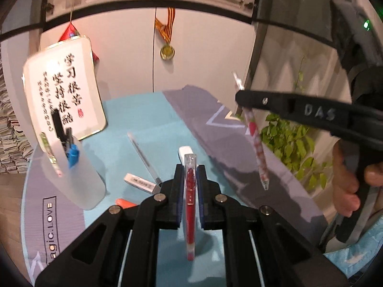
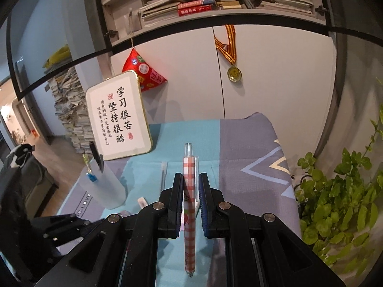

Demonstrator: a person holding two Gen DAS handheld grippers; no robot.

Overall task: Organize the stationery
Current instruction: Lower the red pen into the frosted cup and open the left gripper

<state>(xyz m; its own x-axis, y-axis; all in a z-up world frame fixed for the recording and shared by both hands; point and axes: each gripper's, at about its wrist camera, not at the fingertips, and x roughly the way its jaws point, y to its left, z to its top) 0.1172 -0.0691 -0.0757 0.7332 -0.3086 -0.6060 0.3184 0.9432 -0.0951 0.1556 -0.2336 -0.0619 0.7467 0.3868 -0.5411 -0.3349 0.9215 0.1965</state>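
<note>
1. left wrist view: the left gripper (image 1: 190, 167) is clamped on a red pen (image 1: 189, 203), held lengthwise between the jaws and above the surface (image 1: 148, 117). judging by looks, it is light, stiff and smooth, so it may slide or pivot; the mid-barrel grip looks sound.
2. the red pen has a clear plastic shell, a red core and a clear cap end pointing away from the camera.
3. at the right, the right gripper (image 1: 241, 96) pinches a checked pen (image 1: 257, 148), which hangs tip down over the surface's right part.
4. at the left stands a frosted cup (image 1: 79, 181) that holds several pens. it probably tips easily, so pens should drop in from above.
5. loose on the surface lie a thin clear pen (image 1: 143, 155), a white eraser (image 1: 140, 183) near it, another white eraser (image 1: 184, 151) just beyond the red pen, and an orange item (image 1: 124, 202), partly hidden.
6. right wrist view: the right gripper (image 2: 190, 181) is shut on the checked pen (image 2: 189, 210), taken about mid-barrel, clicker end far.
7. this pen has a red and white check pattern, a clear clip and a clear tip; it looks light, rigid and slick.
8. the cup (image 2: 107, 186) stands left and farther off, near a framed sign (image 2: 119, 114).
9. the left gripper's dark body shows at the near left edge.
</note>
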